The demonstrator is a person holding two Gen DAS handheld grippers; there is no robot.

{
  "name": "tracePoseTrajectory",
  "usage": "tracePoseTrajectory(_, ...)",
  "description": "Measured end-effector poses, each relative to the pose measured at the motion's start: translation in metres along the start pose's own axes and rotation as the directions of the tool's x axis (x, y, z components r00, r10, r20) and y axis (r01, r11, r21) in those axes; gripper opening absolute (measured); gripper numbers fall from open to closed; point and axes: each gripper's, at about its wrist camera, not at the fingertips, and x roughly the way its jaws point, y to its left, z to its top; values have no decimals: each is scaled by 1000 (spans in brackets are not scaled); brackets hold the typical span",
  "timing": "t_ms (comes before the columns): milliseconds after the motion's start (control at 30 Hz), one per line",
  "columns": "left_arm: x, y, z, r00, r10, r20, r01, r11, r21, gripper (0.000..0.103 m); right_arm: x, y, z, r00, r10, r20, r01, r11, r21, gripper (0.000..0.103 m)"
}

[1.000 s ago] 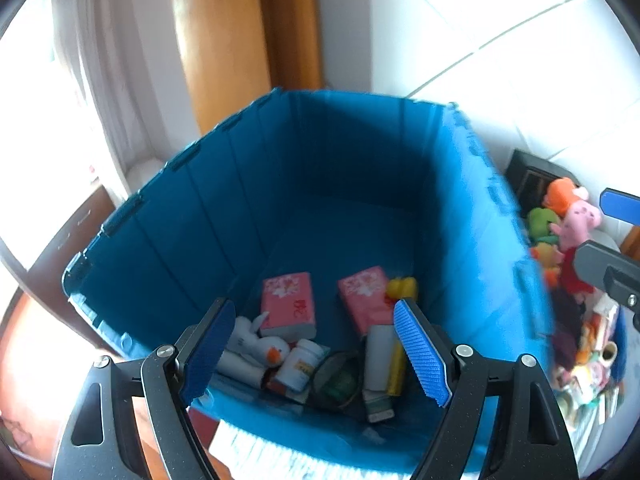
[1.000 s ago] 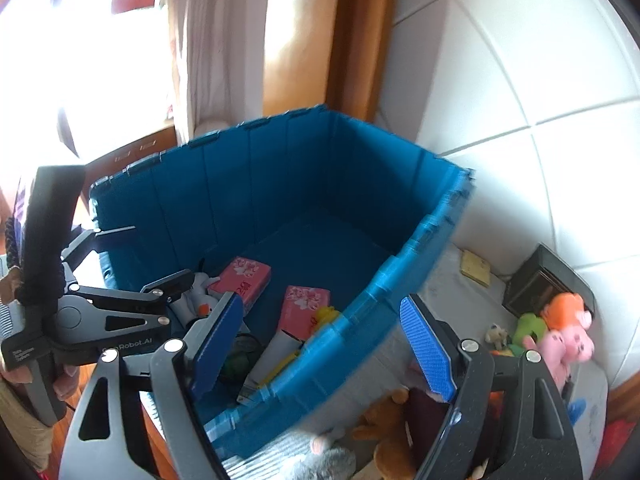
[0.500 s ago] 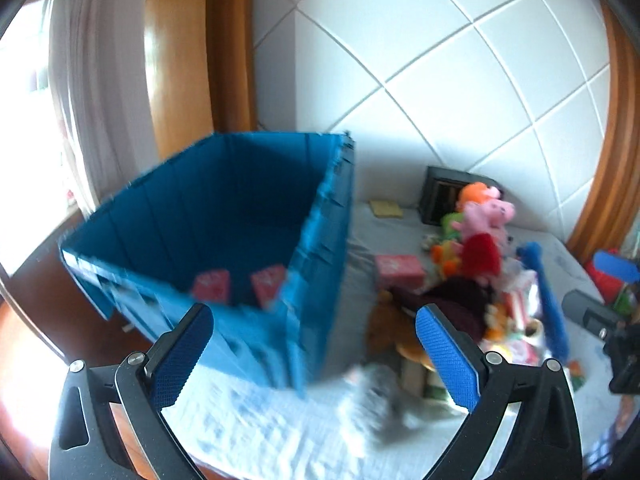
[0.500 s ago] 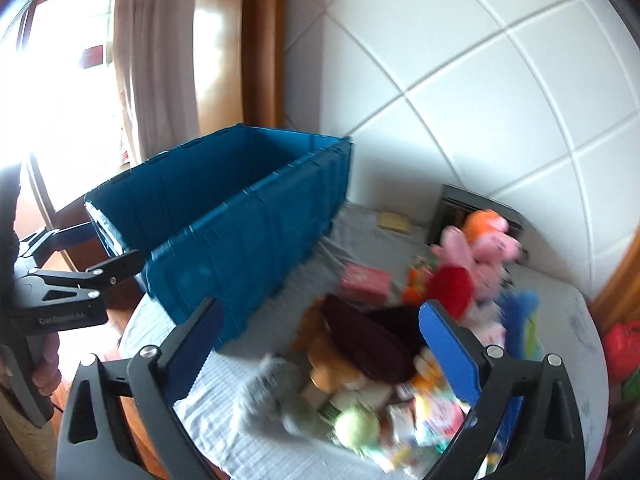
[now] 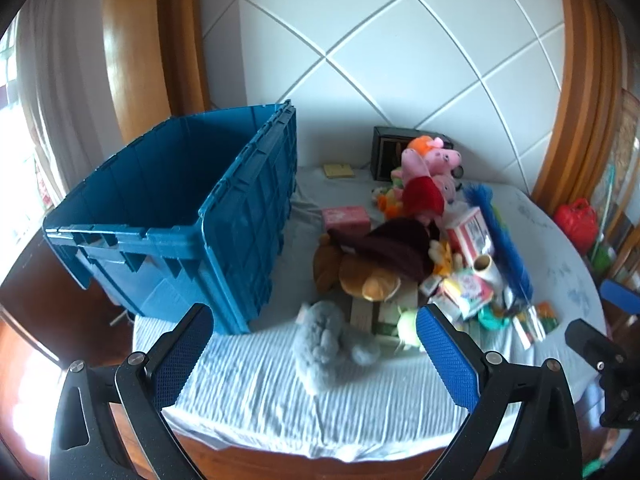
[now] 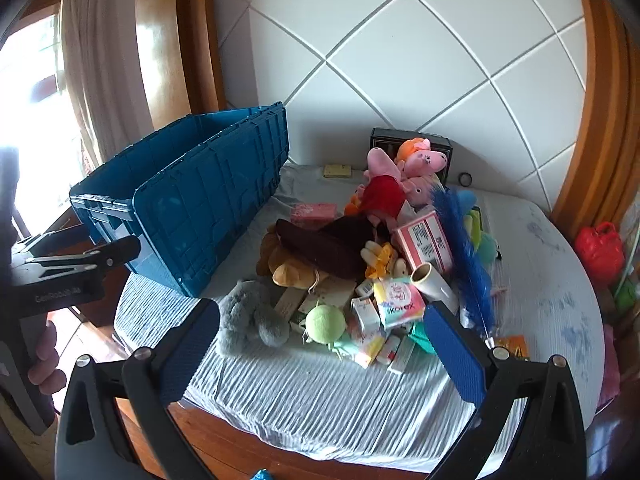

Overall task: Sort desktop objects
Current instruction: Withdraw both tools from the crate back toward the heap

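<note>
Both tongs have swung away from over the bin [image 5: 240, 216] to face the toy pile; left tongs [image 5: 316, 360] stand wide and empty, right tongs [image 6: 324, 356] are opening, nothing between them.

Pile, mid-desk, right of the bin:
- Grey plush [image 6: 248, 316], nearest the front edge, just beside the bin's front corner.
- Green ball [image 6: 325, 323], right of the grey plush, touching small cartons.
- Brown plush [image 6: 292, 264] under a dark cloth [image 6: 324, 248], centre of the pile.
- Pink pig toys [image 6: 400, 176], stacked at the back, in front of a black box [image 6: 400, 140] by the wall.
- Pink box [image 6: 426, 242], tilted, with a paper roll [image 6: 434, 284] and tissue pack [image 6: 398, 304] below it.
- Blue feather [image 6: 464, 260], lying across the pile's right side.
- Pink packet [image 6: 314, 212], between bin and pile.
- Yellow pad [image 6: 338, 171], back edge, apart.

Bin: left side of the desk [image 6: 552, 280], upright, open. Desk covered by a striped cloth. Red can [image 6: 600, 248] beyond the right edge. A hand [image 6: 46, 360] grips the left tool's handle.
</note>
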Motion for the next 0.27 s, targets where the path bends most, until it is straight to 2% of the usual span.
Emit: tracePoseTrajectory(267,-8,6,-16,1000,-22,-19,22,1000,9,103,-3,10,-18,1000,-9,-30,10,999,34,103)
